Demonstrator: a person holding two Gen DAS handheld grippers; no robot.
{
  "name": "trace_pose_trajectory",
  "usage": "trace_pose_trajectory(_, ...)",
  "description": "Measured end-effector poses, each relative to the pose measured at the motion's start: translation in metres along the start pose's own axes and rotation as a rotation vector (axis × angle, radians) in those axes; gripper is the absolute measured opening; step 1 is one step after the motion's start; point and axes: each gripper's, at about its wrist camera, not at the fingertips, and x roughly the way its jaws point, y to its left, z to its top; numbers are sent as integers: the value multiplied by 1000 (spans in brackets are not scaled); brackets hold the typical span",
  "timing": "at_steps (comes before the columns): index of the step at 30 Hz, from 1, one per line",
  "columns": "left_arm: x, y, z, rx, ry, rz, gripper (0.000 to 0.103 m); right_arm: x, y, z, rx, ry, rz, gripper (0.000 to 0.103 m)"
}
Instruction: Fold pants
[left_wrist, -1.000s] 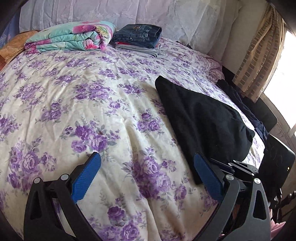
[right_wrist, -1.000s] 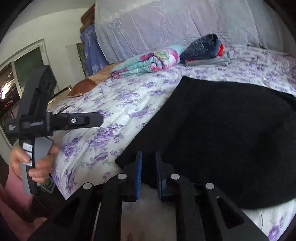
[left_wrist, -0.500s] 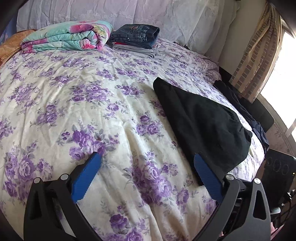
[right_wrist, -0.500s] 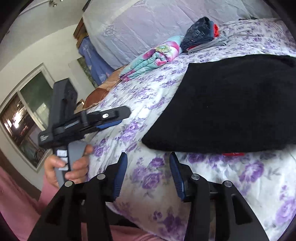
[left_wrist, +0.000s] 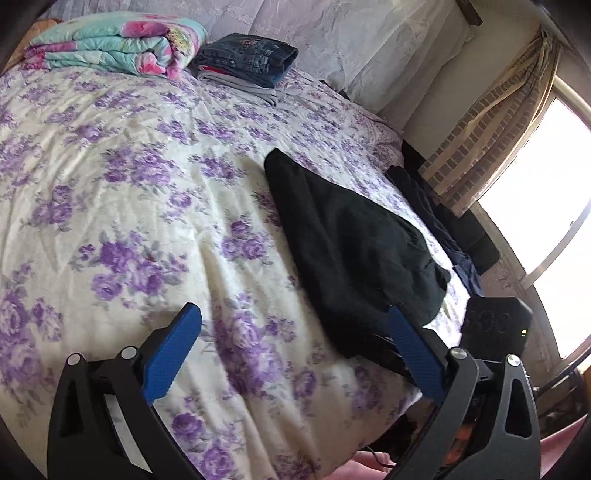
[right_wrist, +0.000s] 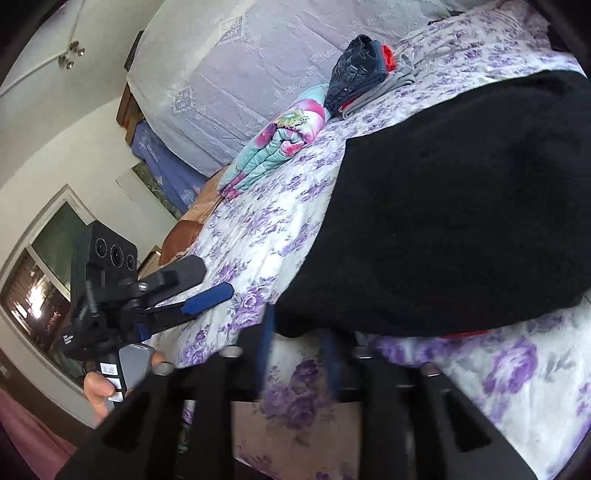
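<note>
The black pants (left_wrist: 351, 251) lie folded flat on the right half of the floral bedspread (left_wrist: 147, 206). In the right wrist view they fill the upper right (right_wrist: 461, 221). My right gripper (right_wrist: 297, 321) is at their near left corner; its blurred jaws are closing, still apart, with the corner's edge at their tips and bedspread showing in the gap. My left gripper (left_wrist: 291, 312) hangs wide open over the bedspread just left of the pants, holding nothing. It also shows at the left of the right wrist view (right_wrist: 214, 280), held by a hand (right_wrist: 99, 391).
A folded floral quilt (left_wrist: 118, 44) and a stack of folded clothes topped by jeans (left_wrist: 247, 59) sit by the pillows at the head of the bed. Dark clothes (left_wrist: 424, 192) hang over the right bed edge, below a curtain (left_wrist: 487, 122) and a bright window.
The right gripper, nearly shut at the pants' edge, opened wide, rolled, and now narrows at the near left corner. The left gripper stayed open and tilted a little.
</note>
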Motion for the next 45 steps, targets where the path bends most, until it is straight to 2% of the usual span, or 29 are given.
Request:
trace_pose_trajectory(3, 11, -8, -1, -22, 46, -96, 98, -8, 7, 1, -50, -31, -7, 3)
trace_pose_trajectory(7, 44, -23, -5, -36, 168, -186, 98, -18, 23, 2, -145, -81, -6, 3)
trace_pose_trajectory(9, 61, -26, -6, -62, 226, -227, 98, -19, 21, 2, -153, -75, -11, 3)
trace_pose_trajectory(13, 78, -28, 1, -103, 242, -238, 98, -30, 15, -2, -174, -58, 20, 6)
trace_pose_trajectory(17, 92, -36, 10, -96, 262, -256, 98, -60, 9, -4, -242, -97, -41, 6)
trace_pose_trajectory(19, 97, -42, 13, -85, 257, -247, 92, -83, -2, 4, -229, -148, -80, 7)
trace_pose_trajectory(20, 98, -42, 14, -78, 257, -250, 88, -97, -10, 11, -212, -182, -104, 13)
trace_pose_trajectory(21, 100, -47, 15, -70, 259, -252, 77, -109, -16, 16, -197, -215, -124, 34)
trace_pose_trajectory(23, 100, -51, 16, -39, 245, -233, 71, -139, -36, 32, -152, -314, -203, 64)
trace_pose_trajectory(25, 99, -57, 14, 21, 229, -187, 58, -161, -55, 50, -109, -369, -249, 64)
trace_pose_trajectory(27, 96, -56, 10, 60, 218, -156, 52, -175, -80, 70, -65, -382, -259, 67)
trace_pose_trajectory(30, 98, -45, 5, 38, 232, -162, 49, -171, -129, 104, 13, -285, -291, 68)
trace_pose_trajectory(32, 99, -39, 3, 19, 238, -174, 49, -158, -168, 125, 77, -168, -295, 68)
trace_pose_trajectory(35, 99, -36, 2, 17, 243, -186, 51, -127, -208, 139, 140, 12, -201, 68)
trace_pose_trajectory(36, 101, -34, 3, 10, 250, -195, 54, -120, -213, 144, 133, 43, -161, 68)
trace_pose_trajectory(39, 108, -35, 5, -15, 256, -257, 74, -99, -216, 156, 154, 123, -4, 68)
trace_pose_trajectory(40, 110, -39, 7, -3, 254, -268, 81, -89, -216, 158, 159, 140, 27, 68)
trace_pose_trajectory(42, 115, -46, 7, 39, 245, -272, 86, -76, -208, 159, 97, 170, 25, 67)
trace_pose_trajectory(43, 119, -51, 8, 61, 239, -252, 86, -71, -207, 160, 84, 174, 40, 65)
trace_pose_trajectory(45, 121, -53, 9, 76, 229, -235, 85, -70, -214, 159, 145, 165, 67, 42)
